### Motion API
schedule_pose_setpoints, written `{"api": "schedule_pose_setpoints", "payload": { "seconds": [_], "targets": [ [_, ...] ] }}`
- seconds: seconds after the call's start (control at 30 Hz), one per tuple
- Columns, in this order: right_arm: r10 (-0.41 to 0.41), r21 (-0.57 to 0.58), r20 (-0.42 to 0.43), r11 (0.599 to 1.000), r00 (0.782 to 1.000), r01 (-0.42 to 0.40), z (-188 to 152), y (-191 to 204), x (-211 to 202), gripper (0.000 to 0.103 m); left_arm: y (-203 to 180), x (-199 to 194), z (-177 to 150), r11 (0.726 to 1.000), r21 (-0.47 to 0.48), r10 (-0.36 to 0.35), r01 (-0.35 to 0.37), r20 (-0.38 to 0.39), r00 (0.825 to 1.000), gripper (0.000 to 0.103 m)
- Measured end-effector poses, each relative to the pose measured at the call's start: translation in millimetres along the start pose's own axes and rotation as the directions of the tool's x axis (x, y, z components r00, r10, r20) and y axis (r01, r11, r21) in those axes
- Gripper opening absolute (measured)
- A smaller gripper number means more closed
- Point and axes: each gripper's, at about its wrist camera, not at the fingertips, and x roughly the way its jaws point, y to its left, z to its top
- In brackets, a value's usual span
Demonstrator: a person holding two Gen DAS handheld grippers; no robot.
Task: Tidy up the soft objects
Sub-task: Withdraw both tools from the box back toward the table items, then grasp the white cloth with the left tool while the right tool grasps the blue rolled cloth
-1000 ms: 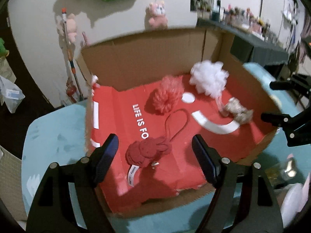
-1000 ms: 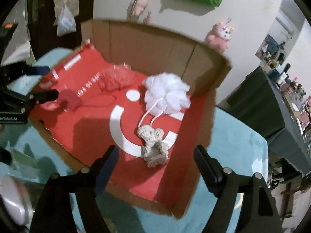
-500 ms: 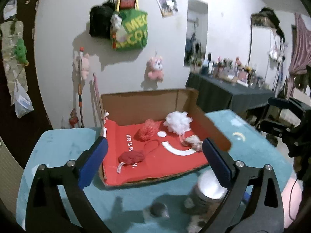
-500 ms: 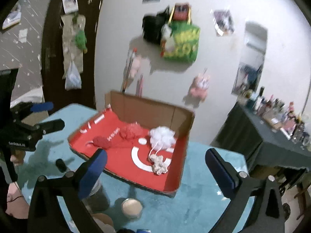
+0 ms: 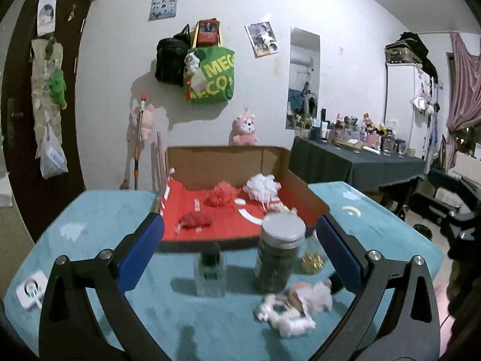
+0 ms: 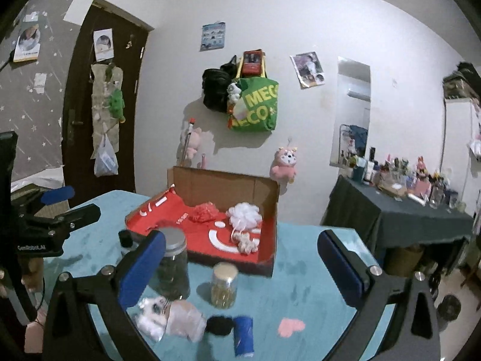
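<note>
The left hand-held gripper (image 5: 239,251) is opening its jaws wide and holds nothing, and the right hand-held gripper (image 6: 240,266) is wide open and holds nothing too. A white plush toy (image 6: 168,316) lies near the front edge of the worktop (image 6: 300,276), just beyond the right one's left finger and nearer to that hand. The cardboard box (image 6: 228,186) with four soft things inside sits farther back, toward the far edge.

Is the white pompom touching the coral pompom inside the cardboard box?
Apart. The left wrist view shows red box floor between the white pompom and the coral pompom; the right wrist view shows the same gap.
</note>
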Motion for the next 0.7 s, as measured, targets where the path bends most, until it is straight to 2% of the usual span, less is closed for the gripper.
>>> {"api": "schedule_pose_setpoints", "payload": {
  "seconds": [0.2, 0.4, 0.7],
  "targets": [
    [-0.004, 0.035, -0.032, 0.999, 0.999, 0.006, -40.7, 6.2, -3.8, 0.103, -9.6, -1.5, -33.7, 1.000, 0.003, -0.003, 0.003, -0.060, 0.998, 0.103],
    [0.001, 0.050, -0.098, 0.999, 0.995, 0.004, -74.7, 11.2, 9.2, 0.103, -12.0, 8.0, -65.6, 1.000, -0.011, -0.004, 0.002, -0.131, 0.991, 0.103],
    [0.013, 0.083, -0.222, 0.997, 0.975, 0.005, -111.0, 1.1, 38.5, 0.103, -18.7, 39.6, -109.9, 0.999, -0.038, -0.022, 0.012, -0.272, 0.962, 0.103]
  ]
}}
